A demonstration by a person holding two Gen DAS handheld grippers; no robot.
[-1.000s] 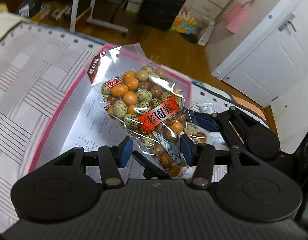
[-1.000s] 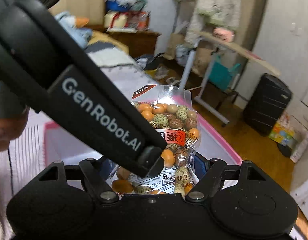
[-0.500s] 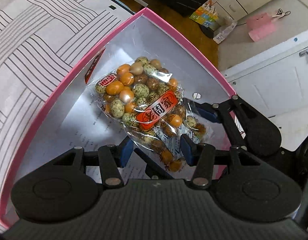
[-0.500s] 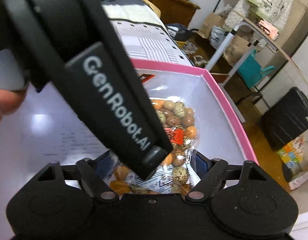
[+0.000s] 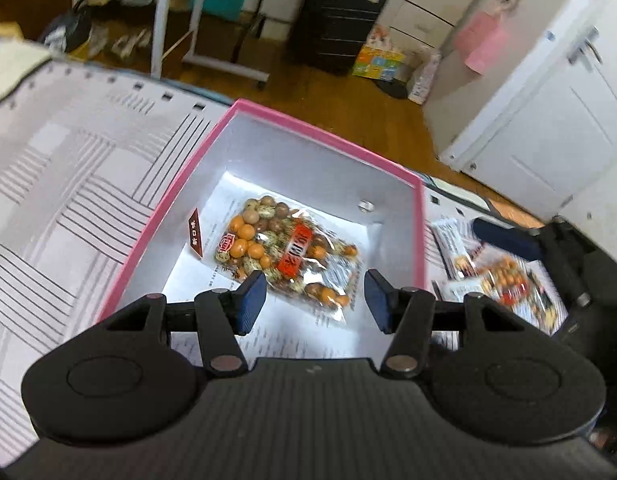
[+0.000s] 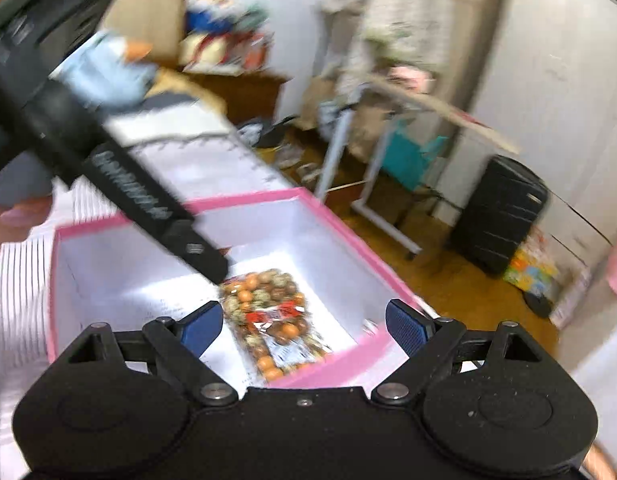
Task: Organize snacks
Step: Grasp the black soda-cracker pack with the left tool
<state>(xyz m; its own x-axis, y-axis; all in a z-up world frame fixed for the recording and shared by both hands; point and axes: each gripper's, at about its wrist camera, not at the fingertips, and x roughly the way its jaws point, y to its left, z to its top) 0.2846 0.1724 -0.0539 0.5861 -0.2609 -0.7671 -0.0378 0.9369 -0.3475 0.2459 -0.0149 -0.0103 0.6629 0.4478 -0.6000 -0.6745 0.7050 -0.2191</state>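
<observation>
A clear bag of orange, brown and speckled coated nuts [image 5: 286, 254] lies flat on the white floor of a pink-rimmed box [image 5: 156, 216]. It also shows in the right wrist view [image 6: 270, 322], inside the same box [image 6: 332, 366]. My left gripper [image 5: 314, 300] is open and empty, raised above the box's near side. My right gripper [image 6: 304, 326] is open and empty, above the box's right rim. More snack packets [image 5: 504, 280] lie on the table right of the box, near the right gripper's body.
The box sits on a white cloth with grey line patterns [image 5: 68, 184]. The left gripper's black body [image 6: 108, 152] crosses the right wrist view. Beyond the table are a wooden floor, a black suitcase [image 5: 336, 20] and white doors.
Both grippers let go of the nut bag, opened and pulled up and back. The bag now lies on the box floor.
</observation>
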